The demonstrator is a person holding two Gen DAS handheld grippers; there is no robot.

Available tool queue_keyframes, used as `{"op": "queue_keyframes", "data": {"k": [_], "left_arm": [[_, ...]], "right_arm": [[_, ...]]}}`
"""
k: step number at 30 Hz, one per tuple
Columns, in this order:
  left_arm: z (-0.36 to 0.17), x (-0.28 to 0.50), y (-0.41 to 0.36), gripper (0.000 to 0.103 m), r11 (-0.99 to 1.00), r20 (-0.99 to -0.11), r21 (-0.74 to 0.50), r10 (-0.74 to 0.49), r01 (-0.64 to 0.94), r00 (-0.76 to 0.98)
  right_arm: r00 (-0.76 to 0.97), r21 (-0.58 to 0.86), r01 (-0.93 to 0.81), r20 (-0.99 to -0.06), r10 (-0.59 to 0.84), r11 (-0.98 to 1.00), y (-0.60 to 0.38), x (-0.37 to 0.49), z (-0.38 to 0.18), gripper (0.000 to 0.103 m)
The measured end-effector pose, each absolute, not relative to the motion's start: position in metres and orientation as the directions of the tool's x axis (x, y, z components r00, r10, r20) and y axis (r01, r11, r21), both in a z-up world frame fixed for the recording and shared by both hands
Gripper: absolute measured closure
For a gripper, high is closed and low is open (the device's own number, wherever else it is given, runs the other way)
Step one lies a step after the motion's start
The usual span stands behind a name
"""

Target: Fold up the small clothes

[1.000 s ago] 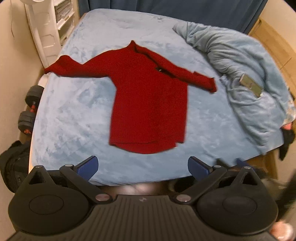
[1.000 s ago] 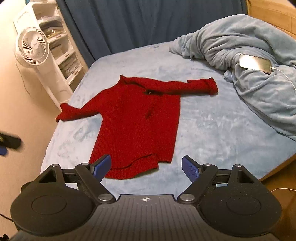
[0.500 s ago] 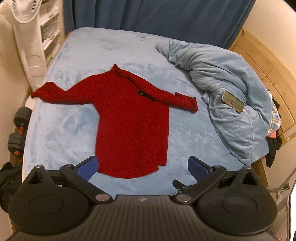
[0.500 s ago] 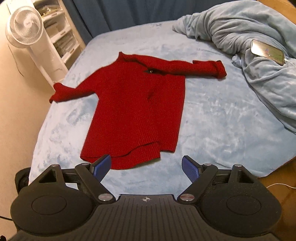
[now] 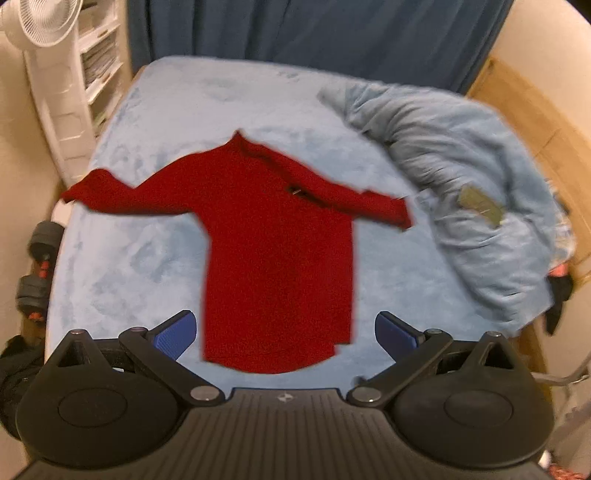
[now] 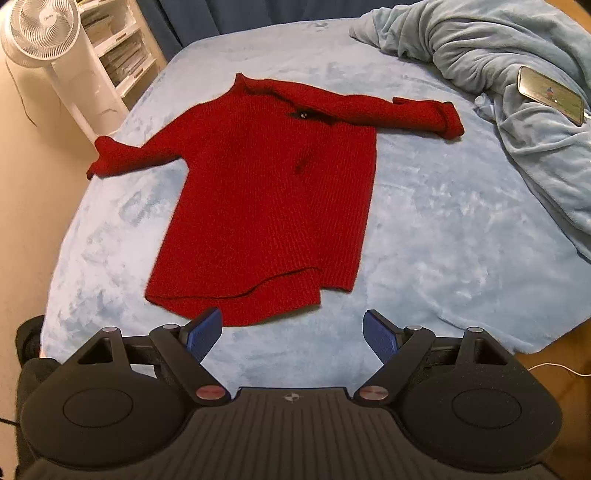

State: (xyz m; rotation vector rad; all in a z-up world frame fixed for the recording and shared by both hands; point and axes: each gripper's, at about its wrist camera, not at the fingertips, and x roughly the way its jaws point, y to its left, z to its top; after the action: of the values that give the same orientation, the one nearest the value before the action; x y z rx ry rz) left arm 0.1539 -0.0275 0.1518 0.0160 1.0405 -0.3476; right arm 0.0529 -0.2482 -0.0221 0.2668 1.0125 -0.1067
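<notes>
Red ribbed-knit sweater (image 6: 273, 192) flat on plush blue bedspread (image 6: 424, 229) | both grippers' jaws spread, empty

**Red sweater spread flat on the bed**

The red sweater (image 5: 277, 258) lies face up on the light blue bed (image 5: 122, 266), both sleeves stretched out sideways, its hem nearest the camera. Right of the sweater a rumpled blue blanket (image 5: 480, 192) is heaped, with a phone (image 5: 480, 203) resting on it. Left of the sweater stands a white fan (image 5: 48, 22). The left gripper (image 5: 285, 332) hovers above the hem, jaws wide apart and empty.
</notes>
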Motion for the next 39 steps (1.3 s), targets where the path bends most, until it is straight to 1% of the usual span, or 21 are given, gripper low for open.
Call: {"op": "queue_keyframes", "data": {"k": [3,6,9,12,15,16,17,18,19,20,23,26,27,29,31,33,39], "left_arm": [[0.103,0.18,-0.005,0.0,0.976,-0.869,-0.095,-0.176,0.194,0.463],[0.041,0.205,0.02,0.0,0.995,-0.908,-0.041,-0.074,0.089,0.412],[-0.009,0.218,0.041,0.0,1.0,-0.932,-0.018,-0.017,0.0,0.363],[-0.042,0.22,0.045,0.0,0.999,-0.937,-0.041,-0.03,-0.023,0.349],[-0.073,0.223,0.03,0.0,0.998,-0.942,-0.054,-0.064,0.037,0.329],[-0.083,0.224,0.023,0.0,0.997,-0.945,-0.046,-0.063,0.06,0.321],[-0.095,0.225,0.015,0.0,0.996,-0.952,-0.026,-0.049,0.081,0.301],[-0.106,0.224,0.009,0.0,0.995,-0.958,-0.01,-0.037,0.098,0.285],[-0.116,0.225,0.001,0.0,0.993,-0.963,0.016,-0.016,0.117,0.267],[-0.123,0.223,-0.005,0.0,0.992,-0.966,0.036,0.002,0.124,0.257],[-0.135,0.215,-0.02,0.0,0.986,-0.957,0.028,-0.021,0.163,0.288],[-0.148,0.212,-0.036,0.0,0.98,-0.946,0.022,-0.044,0.2,0.321],[-0.152,0.213,-0.043,0.0,0.978,-0.947,0.029,-0.04,0.209,0.32],[-0.162,0.215,-0.055,0.0,0.97,-0.948,0.052,-0.027,0.236,0.318],[-0.17,0.218,-0.061,0.0,0.962,-0.947,0.086,-0.001,0.258,0.32],[-0.177,0.223,-0.061,0.0,0.957,-0.947,0.112,0.021,0.269,0.32],[-0.183,0.229,-0.049,0.0,0.964,-0.954,0.075,-0.005,0.255,0.3]], "right_arm": [[0.521,0.105,0.246,-0.852,-0.041,0.964,-0.255,0.059,-0.054,0.019],[0.503,0.015,0.258,-0.856,-0.121,0.966,-0.258,0.066,-0.091,0.019],[0.512,-0.058,0.266,-0.837,-0.192,0.962,-0.261,0.078,-0.126,0.019],[0.528,-0.057,0.309,-0.82,-0.222,0.949,-0.273,0.096,-0.15,0.019],[0.517,-0.014,0.279,-0.841,-0.163,0.96,-0.28,0.118,-0.176,0.019],[0.514,-0.003,0.264,-0.846,-0.143,0.965,-0.28,0.123,-0.181,0.022],[0.52,0.007,0.246,-0.845,-0.126,0.969,-0.28,0.128,-0.187,0.027],[0.543,0.021,0.224,-0.833,-0.107,0.974,-0.281,0.13,-0.188,0.045],[0.57,0.048,0.206,-0.818,-0.08,0.977,-0.281,0.131,-0.185,0.081],[0.594,0.071,0.205,-0.802,-0.067,0.976,-0.283,0.131,-0.177,0.094],[0.661,0.085,0.243,-0.743,-0.101,0.966,-0.298,0.125,-0.15,0.094],[0.682,0.045,0.362,-0.694,-0.231,0.931,-0.333,0.121,-0.128,0.095],[0.676,0.042,0.41,-0.685,-0.273,0.911,-0.35,0.121,-0.123,0.095],[0.656,0.07,0.483,-0.689,-0.308,0.873,-0.382,0.12,-0.117,0.095],[0.65,0.143,0.521,-0.705,-0.283,0.842,-0.41,0.117,-0.117,0.095],[0.66,0.194,0.522,-0.708,-0.25,0.83,-0.421,0.115,-0.118,0.095],[0.647,0.192,0.518,-0.725,-0.236,0.833,-0.414,0.114,-0.126,0.095]]}}
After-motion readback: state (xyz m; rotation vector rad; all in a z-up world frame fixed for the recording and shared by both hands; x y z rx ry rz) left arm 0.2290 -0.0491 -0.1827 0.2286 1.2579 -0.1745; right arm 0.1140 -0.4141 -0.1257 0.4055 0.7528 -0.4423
